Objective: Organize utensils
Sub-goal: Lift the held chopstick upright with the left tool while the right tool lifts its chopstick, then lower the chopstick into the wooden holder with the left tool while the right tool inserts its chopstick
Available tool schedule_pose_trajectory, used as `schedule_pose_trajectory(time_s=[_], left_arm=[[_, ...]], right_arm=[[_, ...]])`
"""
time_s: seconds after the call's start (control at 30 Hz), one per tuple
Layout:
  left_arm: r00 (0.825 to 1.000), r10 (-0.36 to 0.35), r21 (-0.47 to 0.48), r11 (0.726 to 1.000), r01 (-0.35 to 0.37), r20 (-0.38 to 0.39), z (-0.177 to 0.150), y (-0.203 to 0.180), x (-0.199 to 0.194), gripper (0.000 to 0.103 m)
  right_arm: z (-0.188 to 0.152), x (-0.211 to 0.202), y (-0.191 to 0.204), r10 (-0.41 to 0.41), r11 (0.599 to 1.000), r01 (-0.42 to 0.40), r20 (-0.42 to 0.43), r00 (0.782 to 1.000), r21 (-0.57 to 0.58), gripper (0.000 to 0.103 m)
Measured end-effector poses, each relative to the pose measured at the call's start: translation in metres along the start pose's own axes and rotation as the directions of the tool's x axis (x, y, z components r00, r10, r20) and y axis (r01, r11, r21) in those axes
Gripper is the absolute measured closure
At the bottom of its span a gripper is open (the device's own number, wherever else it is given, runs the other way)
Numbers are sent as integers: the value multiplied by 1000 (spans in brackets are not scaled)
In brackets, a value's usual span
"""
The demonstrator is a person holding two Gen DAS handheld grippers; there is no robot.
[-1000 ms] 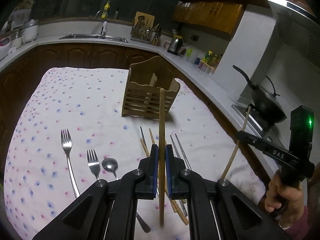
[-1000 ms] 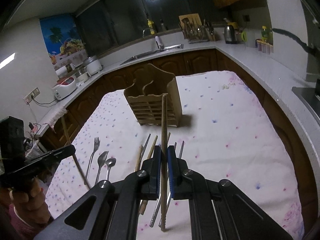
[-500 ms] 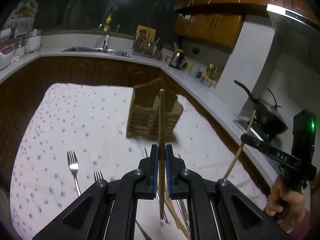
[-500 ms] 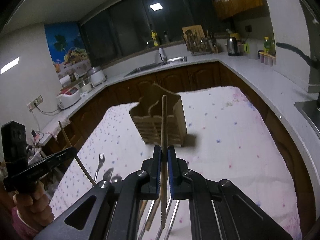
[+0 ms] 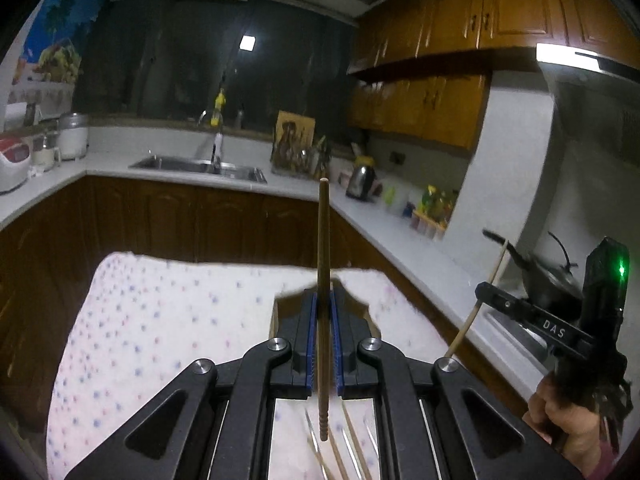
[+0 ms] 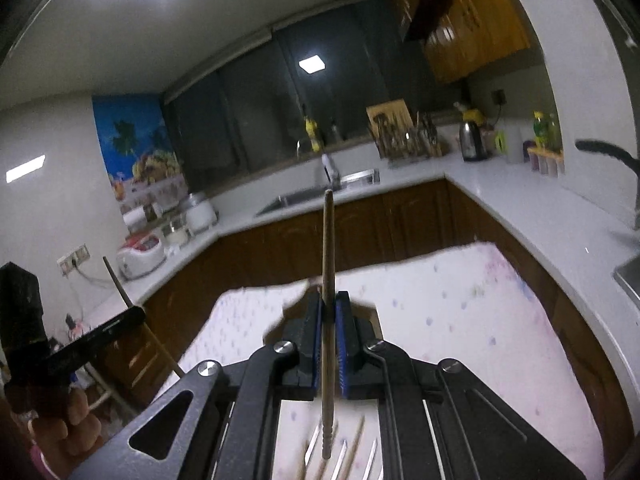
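My left gripper (image 5: 323, 300) is shut on a wooden chopstick (image 5: 323, 240) that stands upright between its blue pads. My right gripper (image 6: 328, 304) is shut on another wooden chopstick (image 6: 328, 248), also upright. Each gripper shows in the other's view: the right one (image 5: 486, 292) with its chopstick (image 5: 476, 312) at the right, the left one (image 6: 132, 314) with its chopstick (image 6: 120, 284) at the left. The wooden utensil holder (image 5: 280, 308) is mostly hidden behind the left fingers; its edge shows in the right wrist view (image 6: 292, 312). Loose chopsticks (image 5: 348, 440) lie on the cloth below.
The dotted white cloth (image 5: 160, 328) covers the table. Behind it runs a white counter with a sink (image 5: 200, 165), a kettle (image 5: 360, 178), a dish rack (image 6: 404, 142) and rice cookers (image 6: 140, 256). A black wok (image 5: 548, 276) sits at the right.
Both grippers have risen and tilted upward with their chopsticks. The holder has dropped behind the fingers, and the forks and spoon have left view.
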State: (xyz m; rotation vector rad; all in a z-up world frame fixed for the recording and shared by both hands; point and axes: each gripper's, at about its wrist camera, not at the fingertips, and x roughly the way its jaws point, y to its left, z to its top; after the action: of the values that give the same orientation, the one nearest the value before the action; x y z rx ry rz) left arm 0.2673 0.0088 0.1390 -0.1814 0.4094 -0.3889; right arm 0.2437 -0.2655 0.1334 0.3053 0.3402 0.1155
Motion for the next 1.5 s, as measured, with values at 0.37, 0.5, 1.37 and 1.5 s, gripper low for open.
schedule_pose_trajectory(time_s=[0.37,0.5,1.37,1.5], left_arm=[[991,71,-47,997,-65,118,9,17,89,98],[988,100,-81,993,-91,119,-10,20,129,98],[994,104,-116,988,-106,-28,-25,39,228,98],[994,104,-106,989,-107,-36,-25,42,221,98]], right_arm=[[40,70,-18,-35,999,32,103,994,35,96],[27,94,-25,-52,998,49,104,993,39,96],[-29,149,-53,-80,991,82,-32,996,104,95],[-28,150,-53,-73,991,77,-47,996,106,95]])
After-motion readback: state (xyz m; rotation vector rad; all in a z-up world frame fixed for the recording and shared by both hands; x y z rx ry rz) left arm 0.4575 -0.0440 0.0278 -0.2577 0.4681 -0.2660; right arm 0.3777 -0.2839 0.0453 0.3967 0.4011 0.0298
